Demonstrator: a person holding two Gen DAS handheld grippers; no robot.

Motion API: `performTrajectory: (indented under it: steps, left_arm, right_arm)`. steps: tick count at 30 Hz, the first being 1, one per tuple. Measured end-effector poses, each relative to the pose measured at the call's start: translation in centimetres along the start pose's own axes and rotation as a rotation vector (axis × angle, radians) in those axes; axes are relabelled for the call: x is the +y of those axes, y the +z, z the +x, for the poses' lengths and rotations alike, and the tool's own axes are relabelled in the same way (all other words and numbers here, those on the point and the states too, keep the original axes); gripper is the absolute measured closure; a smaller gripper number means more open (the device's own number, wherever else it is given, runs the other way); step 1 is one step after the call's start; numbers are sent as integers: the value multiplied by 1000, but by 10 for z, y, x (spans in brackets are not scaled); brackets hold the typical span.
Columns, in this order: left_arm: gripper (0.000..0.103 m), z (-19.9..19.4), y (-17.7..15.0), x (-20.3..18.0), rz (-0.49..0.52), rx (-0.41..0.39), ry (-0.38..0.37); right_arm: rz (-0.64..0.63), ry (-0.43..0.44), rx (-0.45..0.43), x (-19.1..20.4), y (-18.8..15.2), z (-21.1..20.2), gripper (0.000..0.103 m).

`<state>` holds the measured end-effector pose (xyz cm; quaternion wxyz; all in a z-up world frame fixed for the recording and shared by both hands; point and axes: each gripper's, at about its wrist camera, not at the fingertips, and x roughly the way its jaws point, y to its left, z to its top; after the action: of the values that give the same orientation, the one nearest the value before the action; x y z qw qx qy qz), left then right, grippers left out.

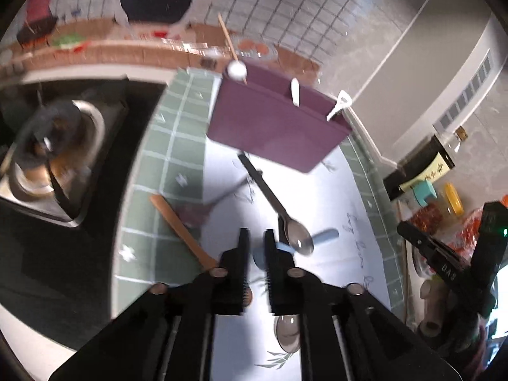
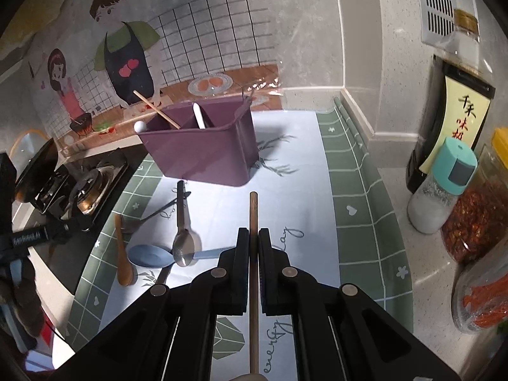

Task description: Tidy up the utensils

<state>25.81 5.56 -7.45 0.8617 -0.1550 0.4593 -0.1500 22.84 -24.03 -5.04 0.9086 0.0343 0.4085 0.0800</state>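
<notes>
Left wrist view smeared by motion blur throughout. Purple utensil holder [image 1: 279, 127] soft-edged, inner compartments hidden behind its front wall. Blue spoon [image 1: 320, 238] mostly covered by left gripper [image 1: 256, 247] fingers. Wooden spoon [image 1: 181, 228] bowl hidden behind the same fingers. In right wrist view, wooden stick [image 2: 253, 285] cut off at bottom edge; chili jar [image 2: 473, 209] cropped at right edge.

Motion-blurred left view, sharp right view, fisheye-bent edges
</notes>
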Motion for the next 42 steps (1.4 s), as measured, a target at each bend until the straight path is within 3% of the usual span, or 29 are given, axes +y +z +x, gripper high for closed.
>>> performTrajectory:
  steps: [2,5,11,13,17,21,24,27,31,34,42]
  left_arm:
    - [54,10,-9,-2,17,4,-4]
    - [50,20,-15,-6,93,12,16]
    - [51,29,-5,8,67,14,86]
    - [52,34,-1,13,58,53,101]
    - [62,43,-5,13,6,146,3]
    - [62,54,-11,8,-43,198,-52]
    - [65,63,-11,7,-96,230,-61]
    - [75,70,-11,8,-149,240,-49]
    - [90,77,-11,10,-204,228,-43]
    - [92,78,-12,0,-153,190,-17]
    - [97,3,17,-23,75,-68,130]
  right_arm:
    - [-1,-1,10,0,-3,2,98]
    - [-6,-7,27,0,-9,5,98]
    - [-8,-20,39,0,-18,6,98]
    - [-8,-18,39,0,-18,5,98]
    - [25,-15,36,-8,-17,3,98]
    - [35,-28,38,-13,-18,2,98]
    - [37,-30,41,-11,-19,2,98]
    - [34,-31,43,-9,-20,2,98]
    - [29,-39,42,-8,-22,2,98]
    - [30,-46,41,-9,-22,1,98]
    - [24,-31,-6,-8,-10,-11,98]
